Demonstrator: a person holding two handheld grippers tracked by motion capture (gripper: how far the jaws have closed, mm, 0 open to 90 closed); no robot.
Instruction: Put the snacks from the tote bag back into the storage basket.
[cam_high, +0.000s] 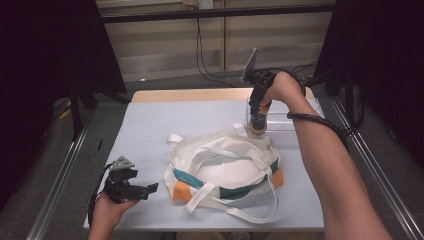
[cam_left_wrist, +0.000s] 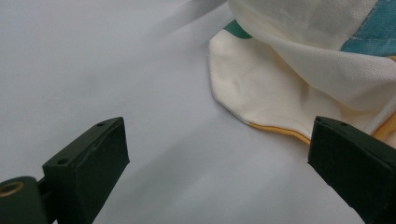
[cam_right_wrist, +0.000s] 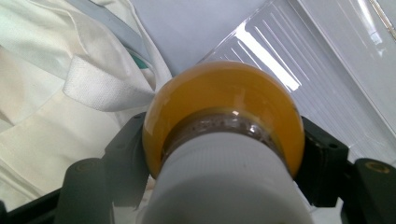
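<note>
A cream tote bag (cam_high: 225, 170) with teal and orange bands lies crumpled in the middle of the pale table (cam_high: 150, 125), its straps spread around it. My right gripper (cam_high: 258, 120) points down at the bag's far right edge, shut on an orange bottle (cam_high: 257, 131) by its white-capped end. In the right gripper view the bottle (cam_right_wrist: 219, 93) sits between the jaws of that gripper (cam_right_wrist: 222, 154), above the bag (cam_right_wrist: 46, 93). My left gripper (cam_high: 152, 188) stands open near the front left, jaws toward the bag's corner (cam_left_wrist: 280, 79). Nothing lies between the jaws of the left gripper (cam_left_wrist: 219, 149).
A clear plastic box (cam_high: 287, 125) stands at the back right of the table, right beside the bottle; its ribbed wall (cam_right_wrist: 303, 60) shows past the bottle. Black frame posts and cables stand beyond the table's far edge.
</note>
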